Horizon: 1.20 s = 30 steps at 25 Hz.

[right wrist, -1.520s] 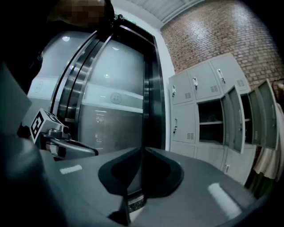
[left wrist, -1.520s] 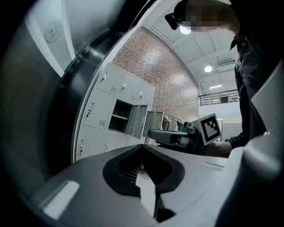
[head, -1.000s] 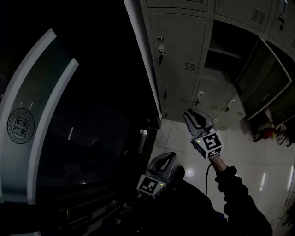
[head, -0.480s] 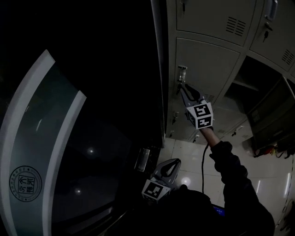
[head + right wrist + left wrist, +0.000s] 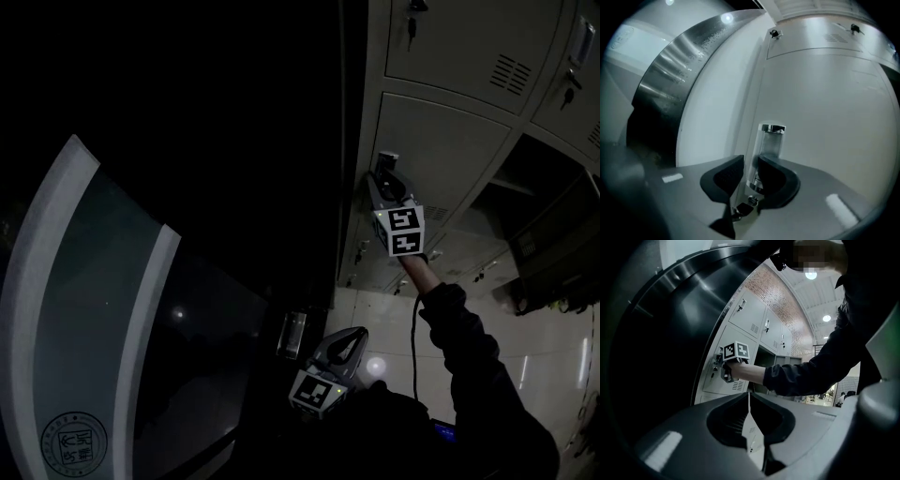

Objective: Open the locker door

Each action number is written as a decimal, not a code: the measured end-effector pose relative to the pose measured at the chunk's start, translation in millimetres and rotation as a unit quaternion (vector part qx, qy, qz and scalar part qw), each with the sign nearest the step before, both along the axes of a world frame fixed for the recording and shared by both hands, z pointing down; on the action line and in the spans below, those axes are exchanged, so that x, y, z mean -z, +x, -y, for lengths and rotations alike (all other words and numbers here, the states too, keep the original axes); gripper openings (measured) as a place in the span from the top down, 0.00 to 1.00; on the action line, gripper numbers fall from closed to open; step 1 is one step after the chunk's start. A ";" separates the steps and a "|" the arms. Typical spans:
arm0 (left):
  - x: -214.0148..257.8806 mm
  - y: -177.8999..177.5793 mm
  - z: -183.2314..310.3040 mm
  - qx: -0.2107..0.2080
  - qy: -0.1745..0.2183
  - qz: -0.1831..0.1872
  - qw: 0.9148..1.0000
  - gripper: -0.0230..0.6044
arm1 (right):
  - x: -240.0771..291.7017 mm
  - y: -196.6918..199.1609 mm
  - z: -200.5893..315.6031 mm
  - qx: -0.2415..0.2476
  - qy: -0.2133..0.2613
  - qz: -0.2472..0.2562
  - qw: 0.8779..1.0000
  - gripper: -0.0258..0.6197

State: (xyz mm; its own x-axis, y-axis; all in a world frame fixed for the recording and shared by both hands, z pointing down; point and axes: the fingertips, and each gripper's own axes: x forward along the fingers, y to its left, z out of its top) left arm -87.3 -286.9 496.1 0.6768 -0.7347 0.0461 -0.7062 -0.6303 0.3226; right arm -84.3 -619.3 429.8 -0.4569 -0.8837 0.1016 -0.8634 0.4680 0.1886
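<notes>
The grey locker door (image 5: 450, 150) is closed, with a chrome handle (image 5: 387, 157) near its left edge. My right gripper (image 5: 382, 178) reaches up to that handle. In the right gripper view the handle (image 5: 771, 140) stands upright between the jaws of the right gripper (image 5: 751, 171), which are shut on its lower part; a key (image 5: 740, 208) hangs just below. My left gripper (image 5: 354, 337) hangs low and shut, holding nothing. Its jaws meet in a thin line in the left gripper view (image 5: 750, 404), which also shows the right gripper (image 5: 725, 369) at the door (image 5: 708, 383).
More locker doors (image 5: 469, 47) with keys sit above and beside this one. An open locker (image 5: 539, 216) gapes at the right. A dark curved glass panel with a white band (image 5: 56, 281) fills the left. Pale floor tiles (image 5: 525, 347) lie below.
My right gripper has risen from waist height up to the locker's handle and now holds it. The head view has tilted upward. The left gripper has stayed low and shut.
</notes>
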 end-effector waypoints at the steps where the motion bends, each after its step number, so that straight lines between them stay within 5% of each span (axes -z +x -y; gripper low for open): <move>1: -0.1 0.2 -0.6 -0.005 -0.004 0.001 1.000 0.93 | 0.2 0.5 -4.9 0.006 0.000 0.006 1.000 0.83; 6: -16.2 9.1 -10.3 -0.021 -0.014 0.008 1.000 0.93 | 4.4 8.2 -80.6 0.067 0.023 0.021 0.997 0.86; 11: -26.9 30.8 -37.3 -0.035 -0.010 0.016 0.999 0.93 | 16.0 73.2 -194.5 0.065 0.049 0.080 0.993 0.89; 20: -21.0 97.8 -155.7 -0.021 0.004 0.029 0.999 0.93 | -4.3 161.4 -292.8 0.072 0.032 0.021 0.997 0.95; 24: -9.1 126.9 -241.8 0.016 0.010 0.041 0.999 0.93 | -12.1 184.2 -399.6 0.101 0.023 0.044 0.994 0.95; 30: -1.1 150.9 -368.4 0.053 -0.016 0.027 0.998 0.93 | -77.4 206.9 -612.7 0.133 -0.075 0.077 0.985 0.96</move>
State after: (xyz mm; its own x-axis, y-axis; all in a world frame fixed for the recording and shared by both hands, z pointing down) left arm 63.7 81.5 497.2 0.5908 -0.7999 0.1055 -0.7857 -0.5407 0.3004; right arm 122.6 -6.6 507.2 -0.6903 -0.7111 0.1337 -0.7196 0.6940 -0.0239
